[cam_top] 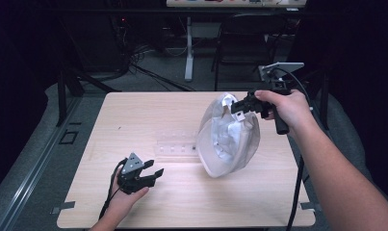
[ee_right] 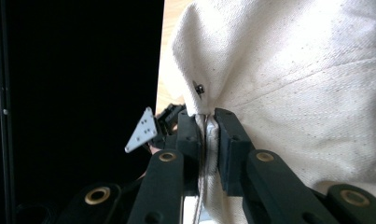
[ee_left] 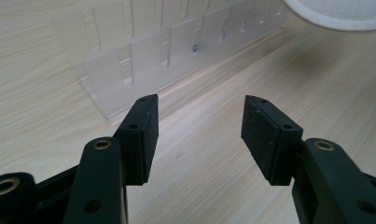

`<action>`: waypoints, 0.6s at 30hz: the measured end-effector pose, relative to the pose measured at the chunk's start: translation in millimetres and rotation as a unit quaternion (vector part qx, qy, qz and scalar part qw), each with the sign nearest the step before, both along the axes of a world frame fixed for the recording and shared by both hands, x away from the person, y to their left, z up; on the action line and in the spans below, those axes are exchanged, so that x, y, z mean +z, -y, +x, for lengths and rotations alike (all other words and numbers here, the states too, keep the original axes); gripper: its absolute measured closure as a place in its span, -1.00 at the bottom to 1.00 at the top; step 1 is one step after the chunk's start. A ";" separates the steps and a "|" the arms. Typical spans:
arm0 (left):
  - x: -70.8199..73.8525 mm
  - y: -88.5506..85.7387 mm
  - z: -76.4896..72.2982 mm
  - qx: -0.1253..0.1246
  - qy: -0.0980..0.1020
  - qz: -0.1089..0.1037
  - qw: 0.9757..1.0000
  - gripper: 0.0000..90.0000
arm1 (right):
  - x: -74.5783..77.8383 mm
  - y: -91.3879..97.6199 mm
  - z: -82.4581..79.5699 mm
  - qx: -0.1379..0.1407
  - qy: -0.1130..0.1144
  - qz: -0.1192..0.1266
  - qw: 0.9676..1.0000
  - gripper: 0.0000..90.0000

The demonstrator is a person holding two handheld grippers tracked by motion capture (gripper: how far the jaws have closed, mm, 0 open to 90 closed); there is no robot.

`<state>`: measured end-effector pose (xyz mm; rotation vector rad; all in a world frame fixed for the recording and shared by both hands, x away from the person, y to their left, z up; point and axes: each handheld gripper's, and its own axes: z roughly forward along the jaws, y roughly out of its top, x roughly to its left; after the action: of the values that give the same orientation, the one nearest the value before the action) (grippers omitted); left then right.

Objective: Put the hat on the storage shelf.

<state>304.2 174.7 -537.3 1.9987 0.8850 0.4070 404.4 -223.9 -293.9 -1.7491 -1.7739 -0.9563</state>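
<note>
A cream fabric cap (cam_top: 227,139) hangs above the right half of the wooden table (cam_top: 134,115), its opening facing left. My right gripper (cam_top: 237,107) is shut on the cap's upper edge; in the right gripper view the jaws (ee_right: 208,119) pinch a fold of the cap (ee_right: 293,70) near a small metal eyelet. My left gripper (cam_top: 155,175) hovers low over the table's front left, open with nothing between its pads (ee_left: 199,105). A clear plastic slotted rack (cam_top: 174,147) lies flat at mid table, just ahead of the left gripper (ee_left: 153,56). The cap's rim (ee_left: 335,11) shows at the upper right of the left gripper view.
A black chair (cam_top: 244,38) and a white table leg (cam_top: 188,48) stand behind the table, with cables on the floor. A dark stand (cam_top: 64,86) is at the far left. Bare tabletop lies around the left gripper and along the front edge.
</note>
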 end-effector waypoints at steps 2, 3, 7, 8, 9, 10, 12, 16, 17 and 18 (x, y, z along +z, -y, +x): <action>3.0 5.4 0.0 -0.007 0.005 0.001 1.000 0.04 | 0.2 0.3 2.5 -0.005 0.002 0.003 1.000 0.81; 4.4 8.5 -0.2 -0.008 0.005 -0.002 1.000 0.04 | 0.2 0.4 3.9 -0.007 0.004 0.006 1.000 0.81; 11.7 22.5 0.7 -0.022 0.012 -0.002 1.000 0.05 | 1.0 0.3 9.6 -0.017 0.007 0.006 1.000 0.81; 13.1 25.4 0.8 -0.026 0.015 -0.002 1.000 0.05 | 1.3 -0.1 11.2 -0.020 0.008 0.008 1.000 0.81; 14.8 29.6 0.9 -0.030 0.017 -0.003 0.999 0.05 | 1.6 -0.6 12.2 -0.021 0.010 0.007 1.000 0.81; 16.6 33.9 1.0 -0.034 0.019 -0.004 0.999 0.05 | 2.2 -1.1 13.4 -0.023 0.011 0.009 1.000 0.81; 20.3 42.6 1.4 -0.041 0.022 -0.003 0.999 0.04 | 2.9 -2.3 15.7 -0.025 0.012 0.011 1.000 0.81; 27.4 61.2 1.6 -0.054 0.031 0.000 0.998 -0.02 | 3.4 -4.9 20.7 -0.033 0.015 0.012 0.999 0.81; 29.6 65.1 1.3 -0.057 0.037 0.000 0.998 -0.02 | 3.4 -6.0 22.1 -0.037 0.016 0.013 0.999 0.81; 29.6 65.1 1.3 -0.057 0.037 0.000 0.998 -0.02 | 3.5 -6.5 23.5 -0.036 0.015 0.012 0.999 0.81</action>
<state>305.6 109.6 -507.7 2.0099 0.7210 0.4124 427.9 -217.4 -290.4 -1.8031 -1.7207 -1.0334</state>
